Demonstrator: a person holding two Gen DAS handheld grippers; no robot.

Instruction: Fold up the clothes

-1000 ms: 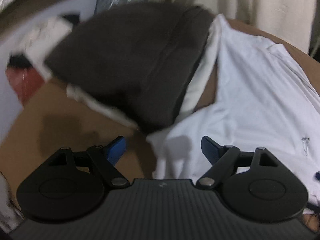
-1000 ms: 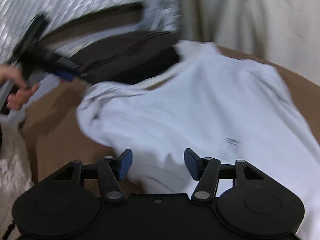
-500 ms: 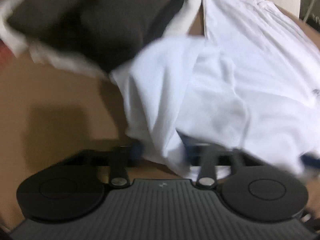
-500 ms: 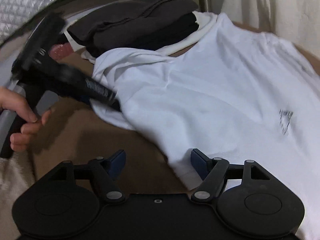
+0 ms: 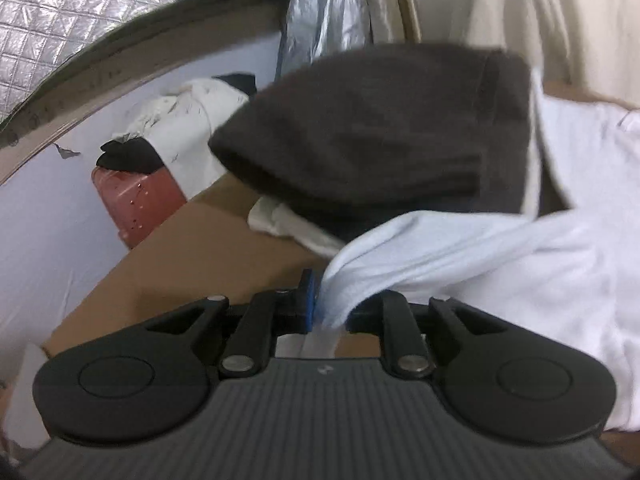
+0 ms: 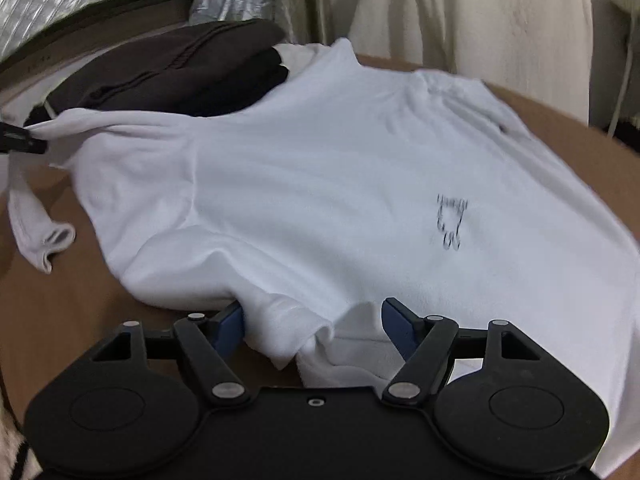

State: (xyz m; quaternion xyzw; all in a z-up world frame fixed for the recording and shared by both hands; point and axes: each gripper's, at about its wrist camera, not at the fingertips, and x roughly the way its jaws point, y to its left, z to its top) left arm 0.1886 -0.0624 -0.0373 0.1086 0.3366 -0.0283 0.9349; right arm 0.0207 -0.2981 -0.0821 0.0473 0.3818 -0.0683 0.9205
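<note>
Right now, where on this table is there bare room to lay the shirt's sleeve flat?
Bare brown table lies left of the white T-shirt, around the loose sleeve. It is crowded at the back, where the dark folded stack meets the shirt.

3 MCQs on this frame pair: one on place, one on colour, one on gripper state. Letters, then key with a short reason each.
1. Where is the dark folded stack?
A. On the white T-shirt's print
B. Beyond the white T-shirt, at its far left
C. On the floor

2. The gripper pads are:
A. Red
B. Green
C. Blue

3. The left gripper is:
A. Shut on a white sleeve
B. Open and empty
C. Holding the dark stack

Key: B, the stack lies past the shirt's far edge; C, blue pads show in both views; A, the pads pinch white cloth.
</note>
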